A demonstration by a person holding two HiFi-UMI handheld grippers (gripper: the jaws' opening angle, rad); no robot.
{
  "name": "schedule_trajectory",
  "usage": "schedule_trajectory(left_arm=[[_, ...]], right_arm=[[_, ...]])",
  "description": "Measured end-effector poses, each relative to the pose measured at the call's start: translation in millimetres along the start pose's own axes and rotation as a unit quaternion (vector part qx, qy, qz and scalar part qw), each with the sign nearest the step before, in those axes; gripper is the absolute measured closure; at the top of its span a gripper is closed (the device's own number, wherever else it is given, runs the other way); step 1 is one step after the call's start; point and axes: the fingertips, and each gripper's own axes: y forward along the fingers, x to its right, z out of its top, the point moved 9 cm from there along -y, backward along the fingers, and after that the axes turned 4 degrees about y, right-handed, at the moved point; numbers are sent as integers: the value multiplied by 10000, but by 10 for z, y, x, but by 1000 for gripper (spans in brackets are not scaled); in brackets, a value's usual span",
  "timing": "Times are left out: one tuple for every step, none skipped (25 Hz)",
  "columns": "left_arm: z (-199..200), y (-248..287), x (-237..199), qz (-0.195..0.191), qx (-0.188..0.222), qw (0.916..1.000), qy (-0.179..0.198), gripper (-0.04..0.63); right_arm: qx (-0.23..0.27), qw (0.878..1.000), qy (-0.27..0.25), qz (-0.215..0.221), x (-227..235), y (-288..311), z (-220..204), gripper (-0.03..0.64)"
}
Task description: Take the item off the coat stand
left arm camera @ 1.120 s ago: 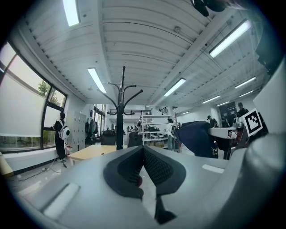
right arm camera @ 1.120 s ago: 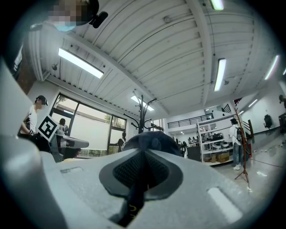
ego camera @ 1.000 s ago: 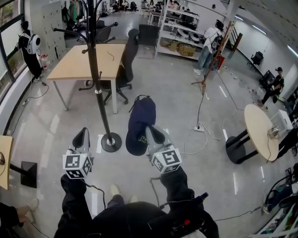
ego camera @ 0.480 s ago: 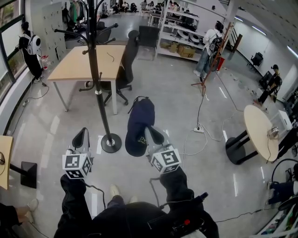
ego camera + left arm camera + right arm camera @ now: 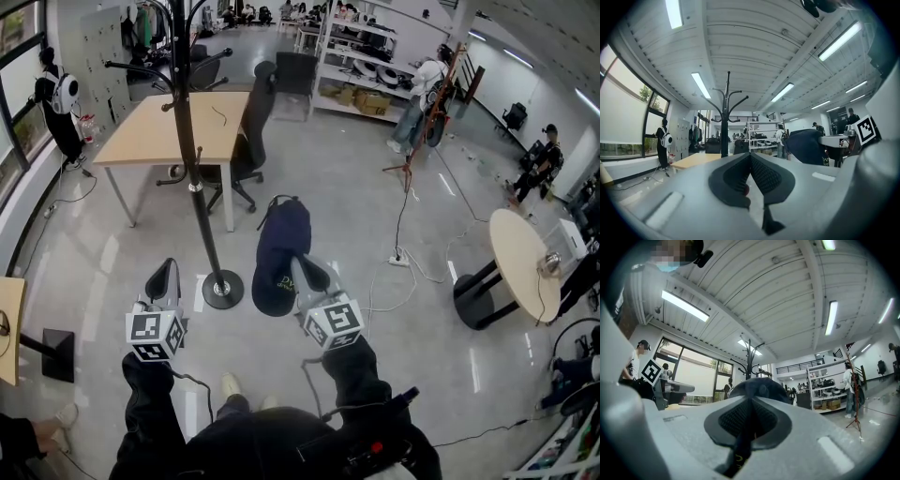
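Office floor | right claw grasps cap | left claw clenched empty | coat stand base: head view only

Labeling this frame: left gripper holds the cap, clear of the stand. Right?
No, the right gripper holds the cap, clear of the stand; the right gripper view shows its jaws shut on it. The left gripper is shut and empty.

A rectangular light wooden desk stands on the glossy grey floor with a black swivel office chair just beside it, white metal shelving behind, and a round pale wooden table and white power strip at right.
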Motion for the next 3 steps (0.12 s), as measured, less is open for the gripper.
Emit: schedule_trajectory(left_arm=[[3,3,6,-5,1,10000,2,592],[6,5,12,-11,4,10000,4,592],[9,8,19,-18,6,10000,5,592]], right_arm=[[-2,10000,1,-5,5,-6,1,606],[-2,10000,2,-11,10,-12,3,606],[-1,10000,2,-18,15,-19,5,607]])
